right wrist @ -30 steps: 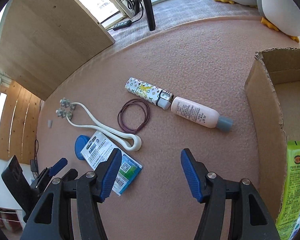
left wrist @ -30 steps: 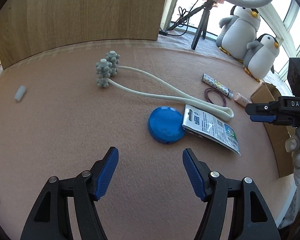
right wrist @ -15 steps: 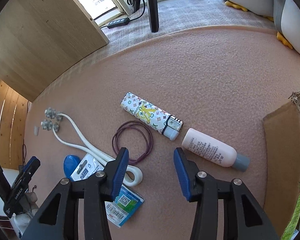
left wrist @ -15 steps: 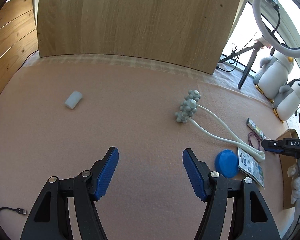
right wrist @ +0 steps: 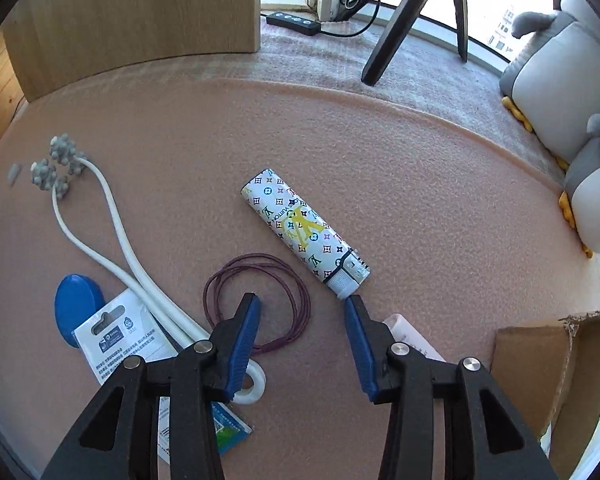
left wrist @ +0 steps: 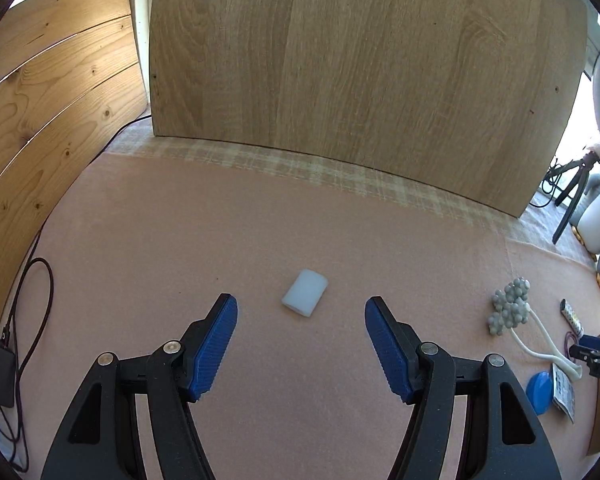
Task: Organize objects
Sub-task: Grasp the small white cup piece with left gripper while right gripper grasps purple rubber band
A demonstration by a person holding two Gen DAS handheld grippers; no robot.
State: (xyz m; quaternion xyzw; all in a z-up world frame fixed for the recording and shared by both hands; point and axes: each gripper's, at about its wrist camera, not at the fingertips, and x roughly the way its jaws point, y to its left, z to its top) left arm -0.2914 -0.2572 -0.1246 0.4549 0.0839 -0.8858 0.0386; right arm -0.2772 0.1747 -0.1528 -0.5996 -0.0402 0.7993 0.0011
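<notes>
**Both tongs released over the pink felt mat**

The left tongs hang spread wide and empty, with a small white translucent plastic block lying on the pink felt mat just beyond their tips. The right tongs are also parted and hold nothing; their left tip sits over a loop of dark purple hair ties, and their right tip is near the cap end of a white monogram-printed tube. A brown cardboard box stands at the near right.

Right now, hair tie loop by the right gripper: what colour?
Dark purple-maroon hair tie; right wrist view shows it best.
</notes>
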